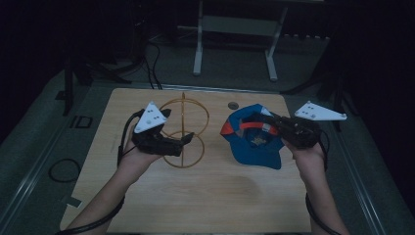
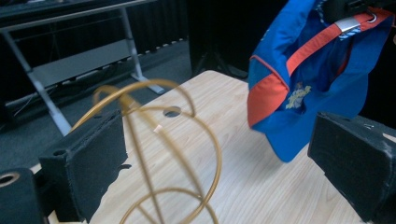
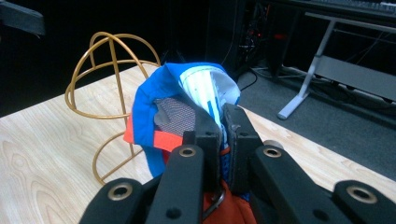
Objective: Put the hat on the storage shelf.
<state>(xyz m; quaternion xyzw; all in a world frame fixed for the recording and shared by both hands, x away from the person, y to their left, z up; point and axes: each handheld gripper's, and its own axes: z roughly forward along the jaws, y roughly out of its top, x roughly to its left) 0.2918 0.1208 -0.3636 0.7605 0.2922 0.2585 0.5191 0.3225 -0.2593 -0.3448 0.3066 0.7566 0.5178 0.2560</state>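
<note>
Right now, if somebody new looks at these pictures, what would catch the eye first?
First the blue cap with orange trim, lifted above the right half of the wooden table, its fabric pinched in the shut right gripper. Next the gold wire stand, left of the cap on the table. The left gripper is beside the stand, jaws wide open and holding nothing.

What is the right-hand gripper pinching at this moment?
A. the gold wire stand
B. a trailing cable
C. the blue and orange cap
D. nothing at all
C: in the right gripper view the right gripper has its black jaws pressed together on the fabric of the blue and orange cap, while the gold wire stand sits apart behind it on the table.
</note>
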